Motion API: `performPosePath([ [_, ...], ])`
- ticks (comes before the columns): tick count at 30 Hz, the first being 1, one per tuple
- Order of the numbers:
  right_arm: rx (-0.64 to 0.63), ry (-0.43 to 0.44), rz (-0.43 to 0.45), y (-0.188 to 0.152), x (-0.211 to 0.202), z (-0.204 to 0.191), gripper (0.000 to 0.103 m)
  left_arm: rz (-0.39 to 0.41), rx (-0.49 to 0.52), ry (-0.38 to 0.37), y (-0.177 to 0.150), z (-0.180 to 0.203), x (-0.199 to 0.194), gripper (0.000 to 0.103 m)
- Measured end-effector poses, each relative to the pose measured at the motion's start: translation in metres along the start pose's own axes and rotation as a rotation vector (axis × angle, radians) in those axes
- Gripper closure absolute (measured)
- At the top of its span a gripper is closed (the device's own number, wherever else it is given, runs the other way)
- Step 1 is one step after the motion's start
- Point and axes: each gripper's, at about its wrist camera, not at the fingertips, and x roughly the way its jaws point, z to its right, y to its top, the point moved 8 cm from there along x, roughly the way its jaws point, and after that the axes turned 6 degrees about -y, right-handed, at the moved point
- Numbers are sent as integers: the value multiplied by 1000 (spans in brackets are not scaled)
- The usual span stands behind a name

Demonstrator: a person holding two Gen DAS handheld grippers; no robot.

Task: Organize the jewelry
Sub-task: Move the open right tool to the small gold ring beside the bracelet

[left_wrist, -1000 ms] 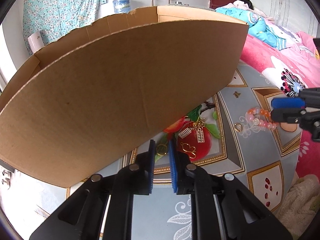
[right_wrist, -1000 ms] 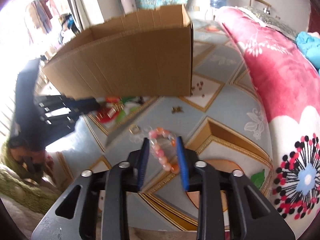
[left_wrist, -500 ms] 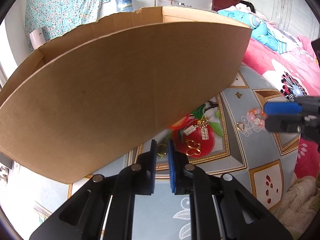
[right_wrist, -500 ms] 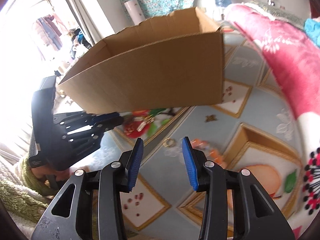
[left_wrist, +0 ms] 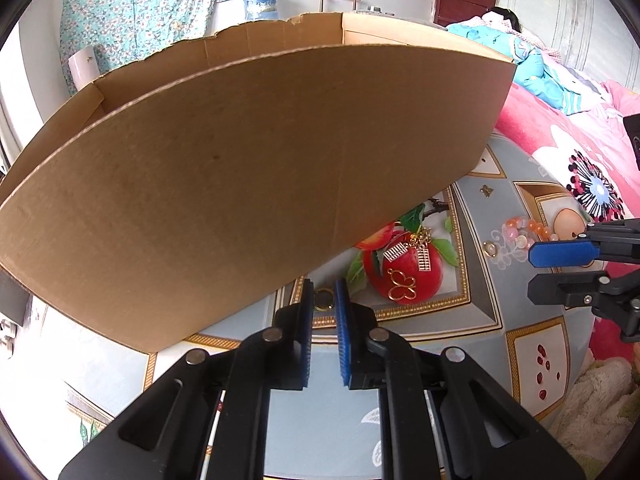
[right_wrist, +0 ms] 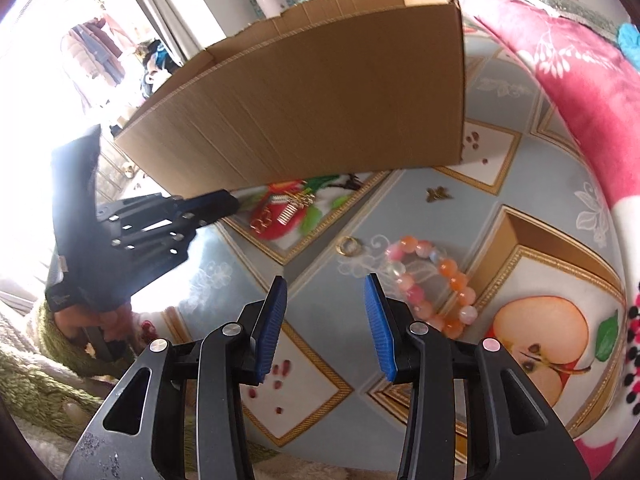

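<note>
- Left wrist view: the left gripper (left_wrist: 322,300) points down at the patterned cloth (left_wrist: 480,320). Its blue pads sit close, with only a thin gap. A small gold ring (left_wrist: 323,298) shows in that gap; whether the pads pinch it cannot be told.
- The big cardboard box (left_wrist: 240,184) fills the space to the left and above. Its bottom edge hangs right beside the left finger, so there is little room on that side.
- To the right the cloth is open. Gold earrings (left_wrist: 404,268) lie on the red apple picture just past the pads.
- The bead bracelet (left_wrist: 524,232) lies farther right, near the right gripper (left_wrist: 556,272).
- Right wrist view: the right gripper (right_wrist: 324,320) stands partly open with nothing between its pads.
- The bead bracelet (right_wrist: 432,276) lies just right of the right pad. Another gold ring (right_wrist: 349,246) lies ahead.
- The box (right_wrist: 320,96) blocks the far side. The pink blanket (right_wrist: 580,100) edges the right.
</note>
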Motion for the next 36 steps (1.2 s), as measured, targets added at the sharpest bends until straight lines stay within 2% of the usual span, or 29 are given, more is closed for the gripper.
performPosePath([
  [9,26,-72,22,11,3,30,64,2,-7,15,-3,0,-2,93],
  [13,-19,-47,45,19,-1,17,64,8,-21,14,-5,-1,-4,93],
  [16,-86,-88,44,23,5,6,64,13,-24,9,-6,-2,-5,93],
  [21,-140,-125,12,22,19,-2,75,18,-16,-7,-6,-2,-5,93],
  [28,-227,-180,4,27,26,-8,80,18,0,-20,-7,-2,-5,93],
  [32,-267,-195,-9,29,28,-11,93,20,-1,-20,-7,-3,-5,93],
  [36,-272,-195,-7,29,28,-12,93,24,-4,-21,-7,-3,-6,93],
])
